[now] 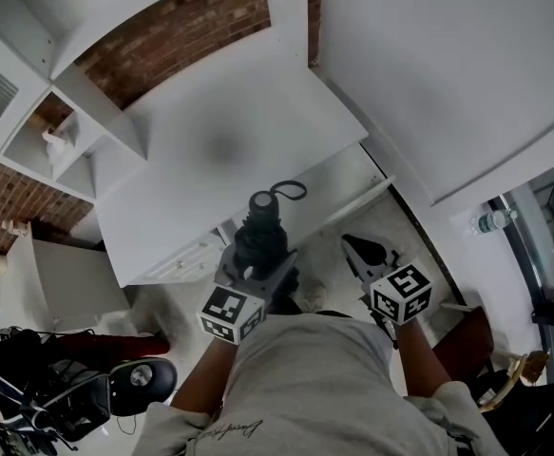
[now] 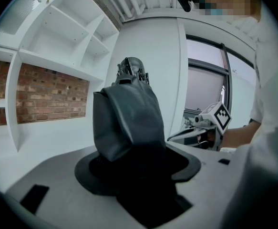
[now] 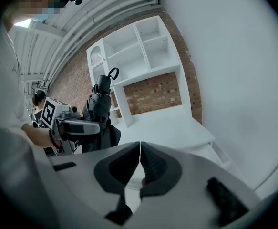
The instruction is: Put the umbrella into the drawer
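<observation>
Umbrella [image 2: 127, 118] (folded, black) clamped in left gripper [image 2: 135, 163] | right gripper [image 3: 139, 162] jaws together

White desk [image 1: 229, 150] against a red brick wall [image 1: 181, 27]. Top is evenly lit, with a soft shadow mid-surface. White open shelf unit [image 1: 39, 126] runs over the desk's back edge and left end, and brick shows through behind the cubbies. A plain white wall [image 1: 448, 65] runs along the desk's right edge. Floor [image 1: 167, 304] is pale and speckled. Dark-framed window [image 1: 547, 207] at far right, with a bottle [image 1: 490, 221] on the white ledge beside it. Low white cabinet [image 1: 58, 283] left of the desk, black chair [image 1: 58, 388] near it. White pipes [image 3: 105, 13] cross the ceiling. Light is diffuse.
</observation>
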`<act>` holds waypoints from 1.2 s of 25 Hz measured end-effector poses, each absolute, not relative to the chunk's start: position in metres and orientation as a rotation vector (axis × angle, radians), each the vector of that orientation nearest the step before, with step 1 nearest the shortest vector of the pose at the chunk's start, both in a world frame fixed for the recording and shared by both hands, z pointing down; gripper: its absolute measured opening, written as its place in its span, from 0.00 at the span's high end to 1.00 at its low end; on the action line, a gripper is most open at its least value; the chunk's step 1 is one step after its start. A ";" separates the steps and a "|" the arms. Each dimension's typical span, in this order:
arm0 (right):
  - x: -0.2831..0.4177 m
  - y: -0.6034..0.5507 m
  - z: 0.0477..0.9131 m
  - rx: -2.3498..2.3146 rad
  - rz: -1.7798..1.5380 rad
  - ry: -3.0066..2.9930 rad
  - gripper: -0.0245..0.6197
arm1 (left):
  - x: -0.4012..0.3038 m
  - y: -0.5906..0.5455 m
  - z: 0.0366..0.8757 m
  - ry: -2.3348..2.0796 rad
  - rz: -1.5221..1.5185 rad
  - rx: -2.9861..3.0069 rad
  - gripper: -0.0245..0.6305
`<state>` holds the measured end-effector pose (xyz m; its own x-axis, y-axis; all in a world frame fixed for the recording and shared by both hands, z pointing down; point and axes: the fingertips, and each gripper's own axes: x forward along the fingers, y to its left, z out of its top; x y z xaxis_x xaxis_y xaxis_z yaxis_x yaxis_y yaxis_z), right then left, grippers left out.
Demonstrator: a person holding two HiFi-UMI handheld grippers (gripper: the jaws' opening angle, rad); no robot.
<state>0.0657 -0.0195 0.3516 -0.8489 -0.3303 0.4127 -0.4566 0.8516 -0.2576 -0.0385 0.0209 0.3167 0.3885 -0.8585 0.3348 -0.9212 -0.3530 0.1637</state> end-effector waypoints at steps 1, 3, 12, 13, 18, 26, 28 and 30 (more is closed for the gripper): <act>0.064 -0.021 0.351 0.596 0.501 -2.672 0.92 | -0.040 0.019 0.318 -1.548 0.278 2.332 0.52; 0.062 -0.025 0.350 0.621 0.516 -2.669 0.92 | -0.046 0.014 0.318 -1.536 0.293 2.338 0.52; 0.055 -0.047 0.348 0.762 0.582 -2.635 0.92 | -0.062 -0.020 0.317 -1.425 0.331 2.389 0.52; 0.055 -0.049 0.349 0.778 0.591 -2.629 0.92 | -0.062 -0.023 0.318 -1.410 0.336 2.398 0.52; 0.050 -0.058 0.354 0.831 0.622 -2.609 0.92 | -0.068 -0.037 0.326 -1.367 0.371 2.412 0.52; 0.047 -0.072 0.366 0.895 0.666 -2.575 0.92 | -0.078 -0.059 0.346 -1.298 0.418 2.416 0.52; 0.047 -0.075 0.370 0.901 0.673 -2.564 0.92 | -0.078 -0.062 0.353 -1.277 0.428 2.416 0.52; 0.046 -0.078 0.374 0.905 0.682 -2.554 0.92 | -0.078 -0.065 0.360 -1.258 0.437 2.411 0.52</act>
